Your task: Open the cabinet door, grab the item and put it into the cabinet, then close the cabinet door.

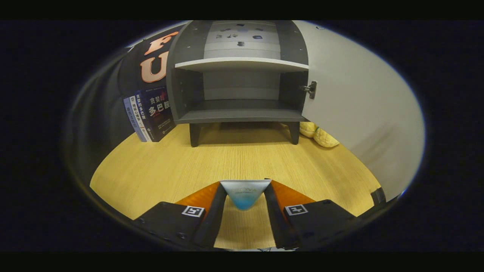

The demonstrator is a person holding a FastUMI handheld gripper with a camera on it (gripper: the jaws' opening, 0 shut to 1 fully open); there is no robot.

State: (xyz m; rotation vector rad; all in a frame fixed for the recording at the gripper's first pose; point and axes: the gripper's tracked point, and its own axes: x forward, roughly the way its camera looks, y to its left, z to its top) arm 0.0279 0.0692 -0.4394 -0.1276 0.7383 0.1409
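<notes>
A small tube (245, 194) sits clamped between both fingers of the tool (245, 202), held above the wooden tabletop (159, 170) near the camera. Beyond it, the grey cabinet (240, 90) stands with its door (359, 109) swung wide to the right, lower shelf (242, 113) bare. Books (151, 113) lean at its left; a yellow soft toy (319, 134) lies at its right. The tube looks light, smooth and squeezable, so a moderate grip across its flat crimped end seems safest; harder pressure could deform it or let it slip.
</notes>
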